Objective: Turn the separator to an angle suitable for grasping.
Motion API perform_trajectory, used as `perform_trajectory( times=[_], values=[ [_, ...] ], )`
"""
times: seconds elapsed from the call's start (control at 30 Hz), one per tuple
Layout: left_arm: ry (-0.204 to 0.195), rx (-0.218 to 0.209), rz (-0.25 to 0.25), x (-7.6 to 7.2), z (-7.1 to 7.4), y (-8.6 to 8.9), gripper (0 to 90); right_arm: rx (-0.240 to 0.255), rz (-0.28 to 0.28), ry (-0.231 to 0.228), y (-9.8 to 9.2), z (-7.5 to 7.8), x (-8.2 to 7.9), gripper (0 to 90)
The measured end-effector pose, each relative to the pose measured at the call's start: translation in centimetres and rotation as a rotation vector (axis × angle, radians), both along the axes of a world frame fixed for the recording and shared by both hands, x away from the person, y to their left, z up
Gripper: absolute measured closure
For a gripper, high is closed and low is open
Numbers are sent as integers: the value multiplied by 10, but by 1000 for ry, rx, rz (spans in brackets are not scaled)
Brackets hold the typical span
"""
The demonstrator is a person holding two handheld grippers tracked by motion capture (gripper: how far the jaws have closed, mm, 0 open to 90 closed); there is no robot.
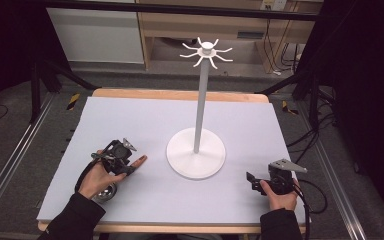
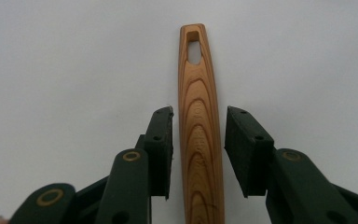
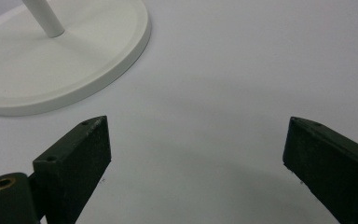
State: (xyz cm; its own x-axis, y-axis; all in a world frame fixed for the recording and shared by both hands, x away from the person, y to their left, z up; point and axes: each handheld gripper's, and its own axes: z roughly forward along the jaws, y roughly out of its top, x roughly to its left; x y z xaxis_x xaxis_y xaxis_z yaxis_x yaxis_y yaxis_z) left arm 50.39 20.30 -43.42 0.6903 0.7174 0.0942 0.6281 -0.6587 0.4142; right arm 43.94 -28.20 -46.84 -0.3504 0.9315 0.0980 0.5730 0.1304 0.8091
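A wooden handle with a hanging slot at its far end lies flat on the pale table. My left gripper is open and straddles it, both pads close beside it with thin gaps. In the high view the handle's tip pokes out past the left gripper, and a round metal end shows under the left hand. A white stand with hooks at its top rises from a round base mid-table. My right gripper is open wide and empty, low over the table right of the base.
The pale mat covers a wooden table whose far edge shows behind the stand. Cables trail off the right side. Metal rails and dark frame legs flank the table.
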Motion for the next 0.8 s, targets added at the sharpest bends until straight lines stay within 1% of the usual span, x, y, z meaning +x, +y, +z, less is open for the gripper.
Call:
perform_trajectory(
  times=[0.13,0.23,0.47,0.53,0.7,0.8],
  values=[
    [5,23,-12,2,-2,-3,619,0,1,1,1,0,0,81],
    [0,27,-25,3,-5,-5,616,4,1,2,1,1,0,80],
    [19,53,-39,7,-14,-9,644,3,5,5,1,0,1,80],
    [26,44,-37,8,-14,-8,647,7,8,6,1,0,0,81],
    [38,37,-34,10,-14,-7,648,8,11,13,1,0,1,80],
    [52,28,-21,11,-14,-7,654,6,13,13,1,-1,1,81]
  ],
)
